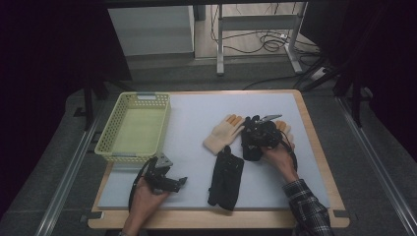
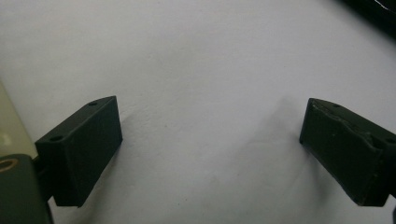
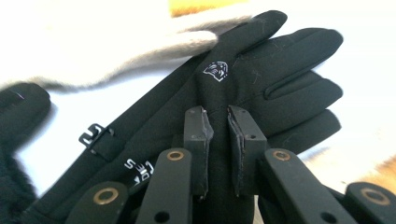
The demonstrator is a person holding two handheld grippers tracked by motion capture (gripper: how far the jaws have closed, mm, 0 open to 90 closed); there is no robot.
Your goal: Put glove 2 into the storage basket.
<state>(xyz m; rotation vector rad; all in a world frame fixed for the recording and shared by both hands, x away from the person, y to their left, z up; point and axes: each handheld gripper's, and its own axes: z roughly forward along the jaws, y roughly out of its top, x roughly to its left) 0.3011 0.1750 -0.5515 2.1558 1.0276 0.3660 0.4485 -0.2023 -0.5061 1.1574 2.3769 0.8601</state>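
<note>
Your bench (image 1: 196, 147) carries a pale mat in a dark room. Your right claw (image 3: 218, 122) has pinched a fold of the black glove (image 3: 261, 70), beside the cream glove (image 1: 223, 133). Your left claw (image 2: 210, 149) gapes wide, holding nothing, over bare mat.

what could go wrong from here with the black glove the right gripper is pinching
The right gripper pinches only a thin fold of the black glove, so it may slip out when lifted. The cream glove overlaps its fingers and could get dragged along. The left gripper is open over bare mat, giving no support.
</note>
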